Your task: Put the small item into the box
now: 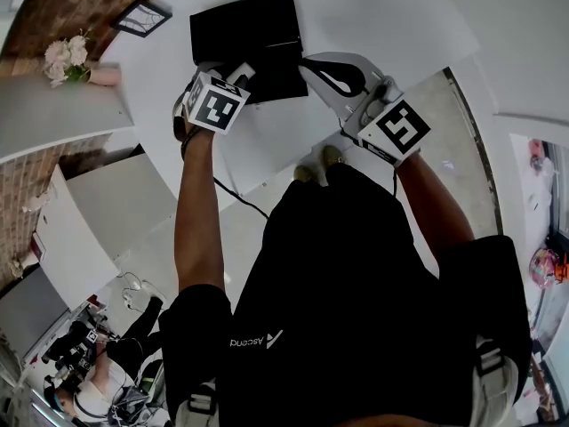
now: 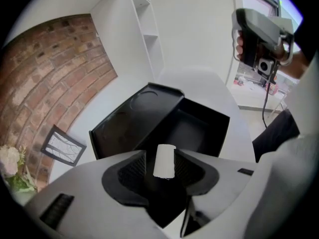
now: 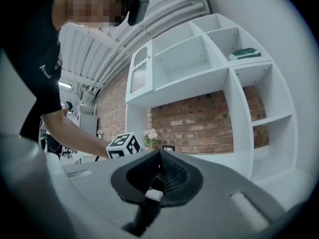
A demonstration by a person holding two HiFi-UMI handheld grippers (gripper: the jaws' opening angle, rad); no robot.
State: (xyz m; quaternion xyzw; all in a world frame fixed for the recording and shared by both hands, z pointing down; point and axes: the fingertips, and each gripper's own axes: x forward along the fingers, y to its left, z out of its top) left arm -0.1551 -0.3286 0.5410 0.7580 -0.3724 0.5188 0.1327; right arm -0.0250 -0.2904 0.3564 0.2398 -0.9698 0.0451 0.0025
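Observation:
A black box (image 1: 249,34) lies open on the white table (image 1: 391,16) at the top of the head view. From the left gripper view its deep tray (image 2: 199,128) sits to the right and its lid (image 2: 132,118) lies flat to the left. My left gripper (image 2: 164,159) is shut on a small white cylinder (image 2: 164,161), held above the table just short of the box. In the head view the left gripper (image 1: 242,72) is at the box's near edge. My right gripper (image 1: 311,65) hovers beside the box, lifted and pointing at the shelves; its jaws (image 3: 159,158) are shut with nothing between them.
A small framed picture (image 2: 62,146) leans by the brick wall left of the box, with flowers (image 1: 67,60) further left. A white shelf unit (image 3: 224,83) stands against the wall. Cables and another person (image 1: 98,372) are on the floor at lower left.

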